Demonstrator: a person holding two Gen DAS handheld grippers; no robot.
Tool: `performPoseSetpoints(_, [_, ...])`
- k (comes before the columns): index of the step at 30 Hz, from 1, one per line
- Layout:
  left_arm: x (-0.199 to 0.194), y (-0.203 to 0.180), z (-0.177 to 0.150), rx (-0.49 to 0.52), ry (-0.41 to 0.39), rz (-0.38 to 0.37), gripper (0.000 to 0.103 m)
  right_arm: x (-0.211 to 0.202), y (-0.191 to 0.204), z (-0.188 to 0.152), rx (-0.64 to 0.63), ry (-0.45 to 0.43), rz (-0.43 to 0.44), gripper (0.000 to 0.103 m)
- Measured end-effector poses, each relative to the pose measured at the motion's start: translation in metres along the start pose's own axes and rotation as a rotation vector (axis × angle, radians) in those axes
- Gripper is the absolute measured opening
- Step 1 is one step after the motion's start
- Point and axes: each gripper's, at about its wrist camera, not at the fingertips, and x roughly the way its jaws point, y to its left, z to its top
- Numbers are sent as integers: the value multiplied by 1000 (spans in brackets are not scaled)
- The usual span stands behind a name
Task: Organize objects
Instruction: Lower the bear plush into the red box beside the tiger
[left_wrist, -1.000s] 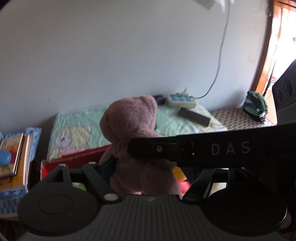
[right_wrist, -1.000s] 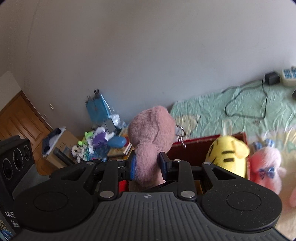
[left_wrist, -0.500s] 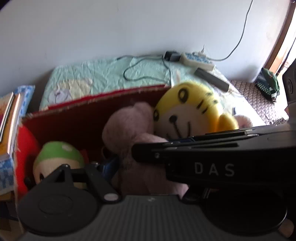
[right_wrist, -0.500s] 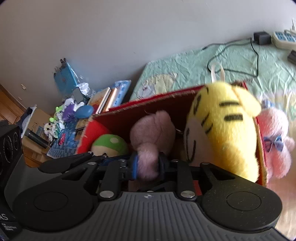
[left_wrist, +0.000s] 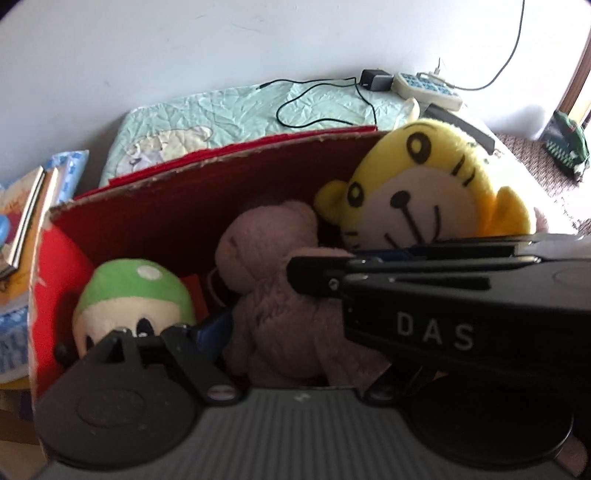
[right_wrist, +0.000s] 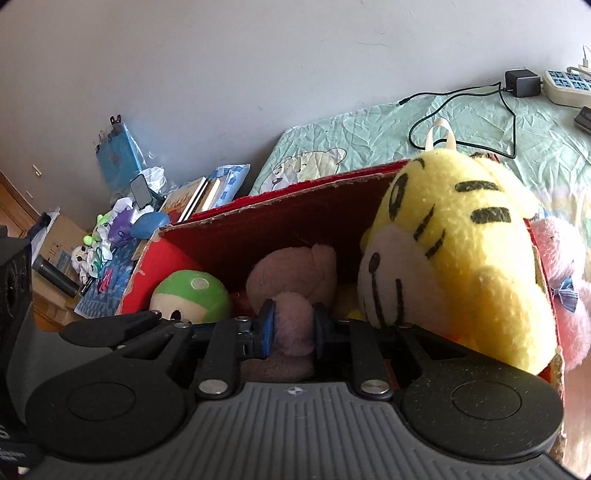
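The brown teddy bear (right_wrist: 291, 280) sits low inside the red cardboard box (right_wrist: 280, 218), wedged between the green-capped mushroom plush (right_wrist: 192, 295) on its left and the yellow tiger plush (right_wrist: 454, 254) on its right. The right gripper (right_wrist: 290, 328) has its jaws clamped on the bear's lower body, blue pads pressed into the fur on both sides. The left gripper (left_wrist: 295, 332) is at the bear too; one blue pad shows at the bear's left, but the right gripper's black arm crosses in front, so I cannot tell whether its jaws are together or apart. The likely trouble is in the release: if the jaws open only partly, fur may snag on a pad and the bear could ride back up out of the box. The tiger leans over the right wall and looks top-heavy, so a bump from a withdrawing gripper could tip it out toward the pink plush (right_wrist: 565, 295) just beyond. The two grippers are close enough to knock each other.
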Motion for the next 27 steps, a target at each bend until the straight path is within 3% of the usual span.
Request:
performPoseSetpoints(13, [10, -7, -1, 52, 40, 63, 92, -17, -12, -13, 44, -22, -6, 20])
performPoseSetpoints(27, [12, -17, -1, 112, 29, 121, 98, -20, -15, -21, 61, -45, -11, 20])
